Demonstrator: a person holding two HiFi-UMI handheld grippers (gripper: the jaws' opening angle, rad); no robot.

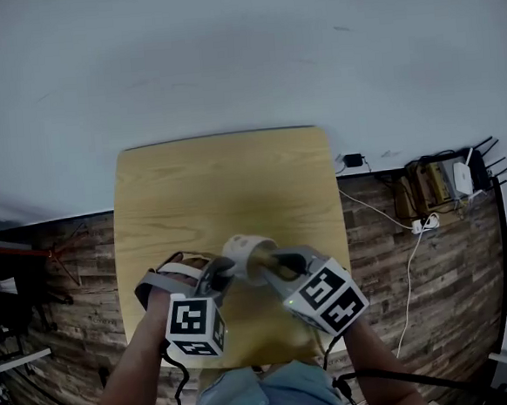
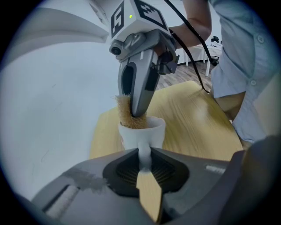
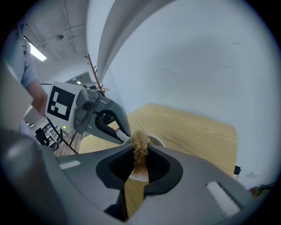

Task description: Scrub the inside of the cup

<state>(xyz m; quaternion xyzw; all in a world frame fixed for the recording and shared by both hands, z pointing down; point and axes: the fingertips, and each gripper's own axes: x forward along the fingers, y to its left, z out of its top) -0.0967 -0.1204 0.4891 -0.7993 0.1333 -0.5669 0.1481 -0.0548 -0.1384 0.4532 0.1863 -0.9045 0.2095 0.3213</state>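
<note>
A white cup [image 1: 247, 248] is held over the near part of the wooden table [image 1: 225, 178]. My left gripper [image 1: 226, 267] is shut on the cup's handle [image 2: 144, 154], which stands pinched between its jaws. The cup's body [image 2: 141, 132] stays upright just beyond them. My right gripper [image 1: 271, 261] comes in from the right, shut on a tan fibrous scrubber [image 3: 140, 149]. In the left gripper view, the scrubber [image 2: 126, 115] reaches down into the cup's mouth from the right gripper [image 2: 136, 94]. The cup's inside is mostly hidden.
Both grippers are near the table's front edge, close to the person's body. On the plank floor to the right lie a white cable and power strip [image 1: 427, 223] and a box with a router [image 1: 448, 180]. A pale wall stands behind the table.
</note>
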